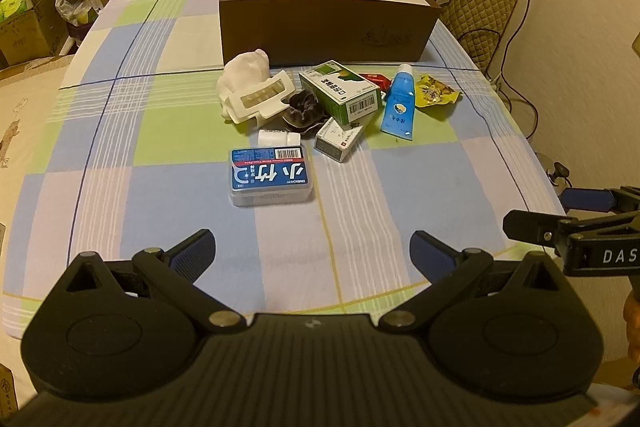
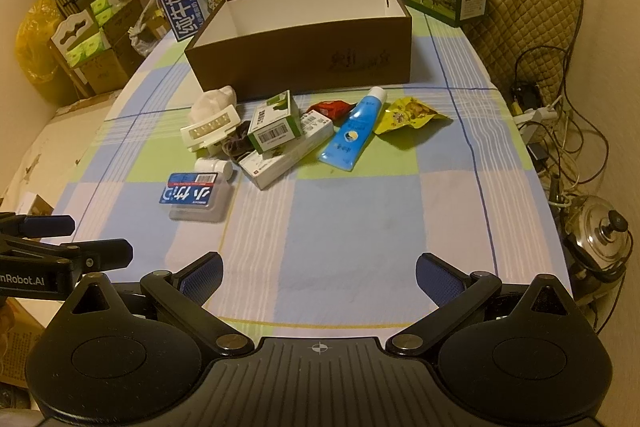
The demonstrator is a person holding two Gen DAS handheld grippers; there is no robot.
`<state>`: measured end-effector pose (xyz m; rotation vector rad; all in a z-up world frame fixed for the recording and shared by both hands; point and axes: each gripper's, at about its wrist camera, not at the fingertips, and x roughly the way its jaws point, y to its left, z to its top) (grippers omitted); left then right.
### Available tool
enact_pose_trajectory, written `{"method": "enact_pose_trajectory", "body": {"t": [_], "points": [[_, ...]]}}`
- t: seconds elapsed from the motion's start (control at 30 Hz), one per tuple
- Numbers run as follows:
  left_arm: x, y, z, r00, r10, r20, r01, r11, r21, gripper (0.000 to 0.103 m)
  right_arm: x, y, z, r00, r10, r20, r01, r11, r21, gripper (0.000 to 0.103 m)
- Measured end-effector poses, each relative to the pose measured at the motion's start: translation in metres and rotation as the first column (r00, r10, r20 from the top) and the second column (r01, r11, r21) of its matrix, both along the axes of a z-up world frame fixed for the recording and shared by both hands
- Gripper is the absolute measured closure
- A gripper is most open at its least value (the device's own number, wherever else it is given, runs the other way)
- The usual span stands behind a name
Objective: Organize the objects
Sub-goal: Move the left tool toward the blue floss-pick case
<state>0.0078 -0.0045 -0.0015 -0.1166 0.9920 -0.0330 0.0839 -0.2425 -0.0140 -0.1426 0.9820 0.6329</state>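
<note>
Currently both tongs [image 1: 313,251] [image 2: 319,275] gape empty; the blue tube [image 1: 398,101] points its cap toward the brown box [image 1: 320,23].

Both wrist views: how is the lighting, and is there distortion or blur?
Left wrist view: warm yellowish room light, table edges bowed by the fisheye, dark corners. Right wrist view: same warm cast, brown box curved, labels sharp enough, no motion blur.
</note>
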Motion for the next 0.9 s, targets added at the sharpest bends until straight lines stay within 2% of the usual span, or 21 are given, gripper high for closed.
{"method": "enact_pose_trajectory", "body": {"t": [0.03,0.9], "points": [[0.002,0.000,0.000,0.998,0.066,-0.002,-0.066,0.998,0.003,0.001,0.002,0.000,0.000,1.000,0.001,-0.001,-0.001,1.000,0.000,0.002],[0.049,0.004,-0.017,0.991,0.126,-0.040,-0.125,0.992,0.026,0.001,0.050,-0.003,-0.009,1.000,0.006,-0.027,-0.006,1.000,-0.008,0.002]]}}
